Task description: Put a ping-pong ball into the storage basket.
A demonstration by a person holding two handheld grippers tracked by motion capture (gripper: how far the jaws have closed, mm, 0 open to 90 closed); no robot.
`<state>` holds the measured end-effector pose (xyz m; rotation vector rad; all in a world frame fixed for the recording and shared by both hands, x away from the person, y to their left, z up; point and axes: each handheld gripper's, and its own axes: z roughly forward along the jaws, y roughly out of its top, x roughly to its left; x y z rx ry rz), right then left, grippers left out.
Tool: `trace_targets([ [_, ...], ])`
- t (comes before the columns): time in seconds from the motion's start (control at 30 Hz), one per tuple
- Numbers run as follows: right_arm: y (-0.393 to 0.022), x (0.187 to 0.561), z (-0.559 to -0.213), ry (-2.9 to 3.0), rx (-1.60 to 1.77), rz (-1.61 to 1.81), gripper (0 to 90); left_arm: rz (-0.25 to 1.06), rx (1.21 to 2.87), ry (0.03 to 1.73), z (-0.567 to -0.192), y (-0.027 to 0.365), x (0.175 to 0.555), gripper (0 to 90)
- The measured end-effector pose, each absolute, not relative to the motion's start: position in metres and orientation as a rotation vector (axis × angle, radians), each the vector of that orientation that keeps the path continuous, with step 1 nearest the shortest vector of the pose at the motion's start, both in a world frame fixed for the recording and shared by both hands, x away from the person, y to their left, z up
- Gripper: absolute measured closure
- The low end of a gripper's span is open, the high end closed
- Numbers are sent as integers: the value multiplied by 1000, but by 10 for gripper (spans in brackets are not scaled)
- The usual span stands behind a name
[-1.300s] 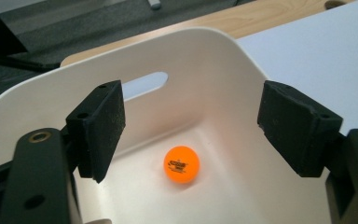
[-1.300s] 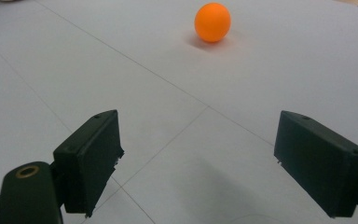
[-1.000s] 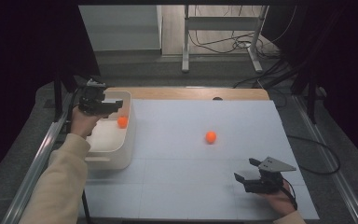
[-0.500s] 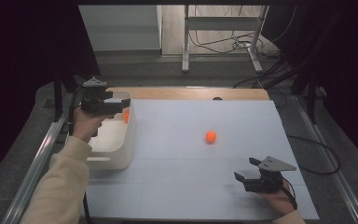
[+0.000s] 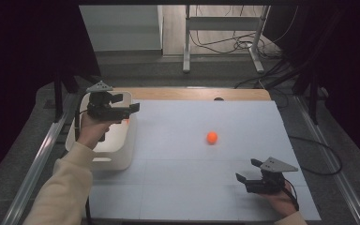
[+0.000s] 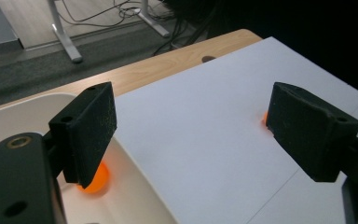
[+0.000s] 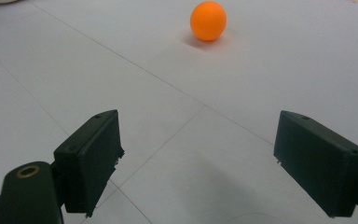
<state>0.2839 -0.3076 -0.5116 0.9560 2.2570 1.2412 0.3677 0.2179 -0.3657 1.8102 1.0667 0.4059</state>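
White surface spread across the bench, bare apart from one loose ball. White bin at its left edge, open-topped and high-walled. Left forearm in a pale sleeve reaching up from the near edge, hand raised over the bin. Left gripper held roughly level and pointing across toward the middle of the surface; jaws wide, having just been opening, with nothing between them. Right gripper low near the right front corner, on or just above the surface, aimed at the loose ball; jaws wide too, and empty. Orange ball lying on the floor of the bin, just beside its wall and apart from the pads: judged delivered. Second orange ball at rest on the surface right of centre, well apart from both grippers and from the bin. Step in hand, judged a withdrawal from the bin ahead of the next pick: lift clear of the rim before travelling sideways, keep the jaws spread, avoid knocking the wall. For the remaining ball: approach from above rather than along the surface, straddle it evenly, close gently across its middle. Likely to roll away at a glancing touch, or to squirt out of an off-centre pinch.
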Motion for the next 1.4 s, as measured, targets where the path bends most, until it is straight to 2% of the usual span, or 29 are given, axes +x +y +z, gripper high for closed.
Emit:
trace_targets([
  [0.73, -308, 284, -511, 2246, 950, 1252, 153, 409, 1855, 942, -359, 182, 356, 174],
  [1.4, -309, 286, -510, 2237, 955, 1262, 154, 332, 1862, 892, -363, 151, 353, 169],
])
